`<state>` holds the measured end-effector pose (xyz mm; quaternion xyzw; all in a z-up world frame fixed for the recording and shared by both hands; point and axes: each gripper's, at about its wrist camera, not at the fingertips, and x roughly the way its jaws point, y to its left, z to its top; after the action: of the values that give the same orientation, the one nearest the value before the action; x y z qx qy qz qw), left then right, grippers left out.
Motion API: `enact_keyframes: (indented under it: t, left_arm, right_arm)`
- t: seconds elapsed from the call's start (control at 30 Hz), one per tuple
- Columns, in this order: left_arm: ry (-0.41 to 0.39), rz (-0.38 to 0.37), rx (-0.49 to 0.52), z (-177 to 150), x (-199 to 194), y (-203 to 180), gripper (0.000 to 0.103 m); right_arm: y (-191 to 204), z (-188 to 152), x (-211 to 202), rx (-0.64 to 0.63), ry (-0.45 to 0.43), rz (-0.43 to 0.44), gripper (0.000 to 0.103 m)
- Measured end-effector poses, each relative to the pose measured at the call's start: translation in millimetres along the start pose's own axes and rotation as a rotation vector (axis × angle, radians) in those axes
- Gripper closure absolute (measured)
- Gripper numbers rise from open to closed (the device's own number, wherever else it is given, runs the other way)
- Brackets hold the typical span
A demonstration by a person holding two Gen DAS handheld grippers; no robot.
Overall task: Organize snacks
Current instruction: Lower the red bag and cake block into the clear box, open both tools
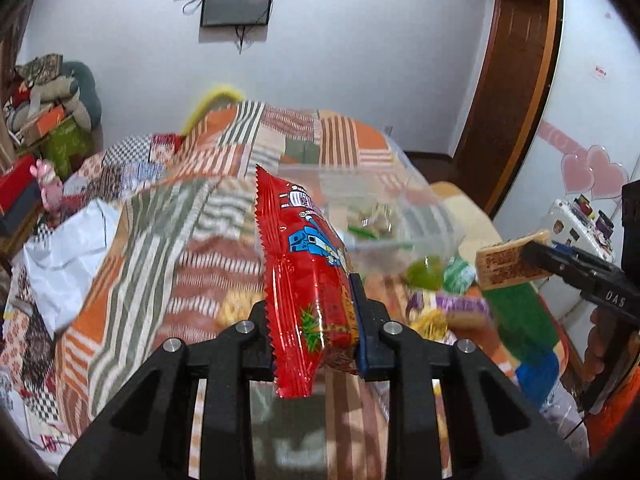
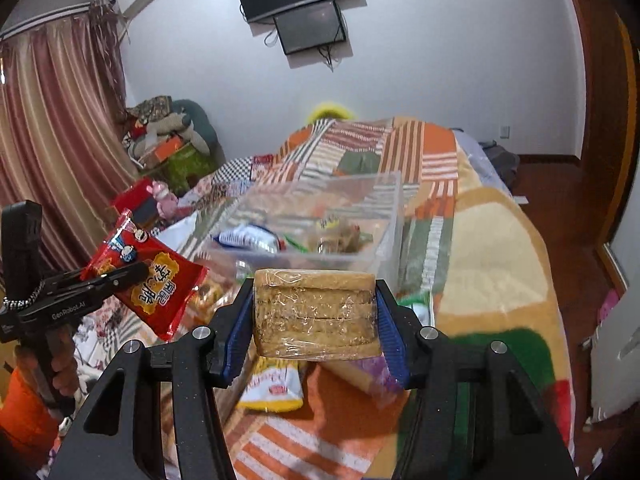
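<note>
**Snacks lifted, bin ahead**

Snacks fill both my tongs above the bed (image 2: 500, 240). My left tongs (image 1: 312, 316) pinch the red bag (image 1: 308, 272) near its lower end, pressed tight on the crinkly foil. It looks light, soft and slippery, so the crimped seam is probably the surest hold. My right tongs (image 2: 316, 316) clamp the wrapped biscuits (image 2: 316, 312) across the short sides. They look stiff but crumbly under slick film, so I judge a gentle squeeze best.

The clear bin (image 2: 384, 216) sits at twelve o'clock, open-topped, part filled, its near rim the edge to clear. Loose packets (image 2: 276, 388) lie at six o'clock below me. Free air lies above the bin.
</note>
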<state>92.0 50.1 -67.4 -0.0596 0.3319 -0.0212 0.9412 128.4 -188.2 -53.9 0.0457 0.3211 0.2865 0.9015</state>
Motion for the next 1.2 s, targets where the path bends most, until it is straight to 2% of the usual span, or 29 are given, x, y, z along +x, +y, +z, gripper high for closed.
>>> enact_keyframes:
  t: [0.33, 0.6, 0.93, 1.2]
  left_arm:
    - [-0.049, -0.015, 0.015, 47.3, 29.2, -4.2, 0.076]
    - [-0.047, -0.01, 0.008, 69.7, 70.2, -2.2, 0.076]
    - [0.01, -0.019, -0.046, 84.1, 128.3, 9.8, 0.076]
    - [0.054, 0.015, -0.058, 85.1, 163.5, 15.7, 0.076]
  right_arm:
    - [1.3, 36.4, 17.1, -0.001, -0.082, -0.016, 0.051]
    - [-1.4, 52.9, 36.8, 0.004, -0.113, -0.038, 0.051]
    - [-12.0, 65.1, 80.6, -0.02, -0.065, -0.101, 0.051]
    - [-17.7, 71.5, 111.6, -0.032, -0.016, -0.141, 0.051]
